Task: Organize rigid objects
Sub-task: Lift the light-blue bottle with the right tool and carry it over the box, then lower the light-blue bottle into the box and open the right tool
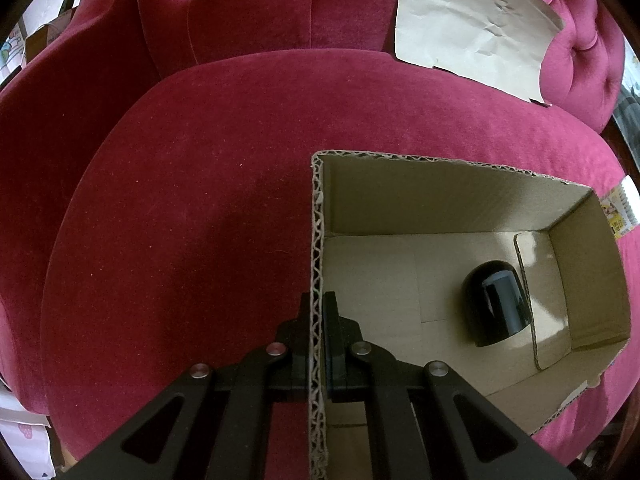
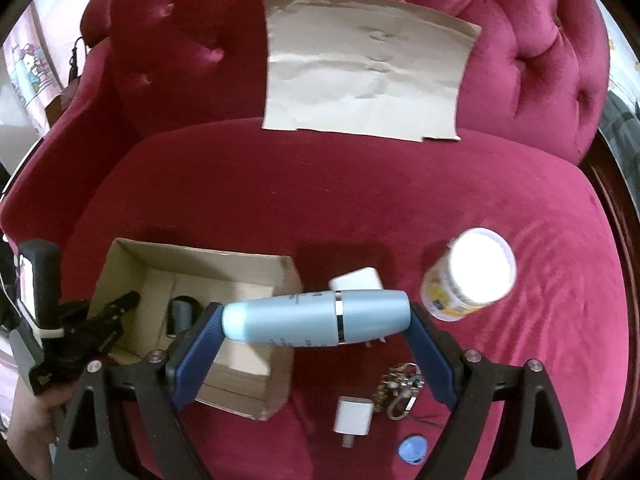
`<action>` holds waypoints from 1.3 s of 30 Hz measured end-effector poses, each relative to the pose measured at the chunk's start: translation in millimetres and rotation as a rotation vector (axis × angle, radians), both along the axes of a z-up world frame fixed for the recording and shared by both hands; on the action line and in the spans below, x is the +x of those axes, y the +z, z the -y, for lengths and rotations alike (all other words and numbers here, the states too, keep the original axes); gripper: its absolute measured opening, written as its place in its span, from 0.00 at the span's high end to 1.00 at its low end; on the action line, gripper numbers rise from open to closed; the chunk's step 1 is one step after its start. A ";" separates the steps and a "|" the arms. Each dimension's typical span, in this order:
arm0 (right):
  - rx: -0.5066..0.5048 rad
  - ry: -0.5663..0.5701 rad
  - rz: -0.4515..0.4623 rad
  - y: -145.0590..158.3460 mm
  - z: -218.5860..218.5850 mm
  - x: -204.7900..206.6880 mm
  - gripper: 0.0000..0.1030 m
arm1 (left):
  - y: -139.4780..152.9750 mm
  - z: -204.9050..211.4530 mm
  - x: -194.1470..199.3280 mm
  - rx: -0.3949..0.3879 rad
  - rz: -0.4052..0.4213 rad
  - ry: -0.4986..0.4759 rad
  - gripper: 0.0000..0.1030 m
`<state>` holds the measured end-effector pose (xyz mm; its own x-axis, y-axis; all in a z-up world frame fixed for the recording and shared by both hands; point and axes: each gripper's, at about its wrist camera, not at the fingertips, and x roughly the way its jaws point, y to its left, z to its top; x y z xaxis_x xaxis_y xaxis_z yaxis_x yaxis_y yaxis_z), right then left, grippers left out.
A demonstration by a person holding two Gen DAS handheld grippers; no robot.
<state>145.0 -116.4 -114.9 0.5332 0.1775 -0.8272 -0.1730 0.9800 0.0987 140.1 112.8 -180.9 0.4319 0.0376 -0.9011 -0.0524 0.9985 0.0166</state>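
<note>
The right gripper [image 2: 316, 318] pinches the blue bottle [image 2: 316, 318] crosswise by its ends, box [image 2: 200, 258] to its left, its wall clamped by the left gripper [image 1: 318, 312].

Right gripper [image 2: 316, 320] clamps a blue bottle [image 2: 316, 318] lengthwise; cardboard box [image 2: 280, 276] just left.

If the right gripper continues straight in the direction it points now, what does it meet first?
Probably the white charger lying just behind the blue bottle that the right gripper holds lengthwise, or the sofa cushion beside it; depth is unclear.
</note>
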 end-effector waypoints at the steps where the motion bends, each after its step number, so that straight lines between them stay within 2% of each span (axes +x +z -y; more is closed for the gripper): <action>1: 0.003 0.005 0.001 0.6 -4.2 0.3 0.12 | 0.0 0.0 0.1 0.000 0.000 0.000 0.97; 21: -0.005 0.066 0.012 -8.1 -70.8 8.3 0.12 | -0.5 1.1 -2.6 -0.001 0.008 -0.001 0.97; 39: 0.021 0.048 0.002 -27.0 -92.0 16.2 0.12 | -0.1 0.6 -3.2 -0.001 0.009 -0.002 0.97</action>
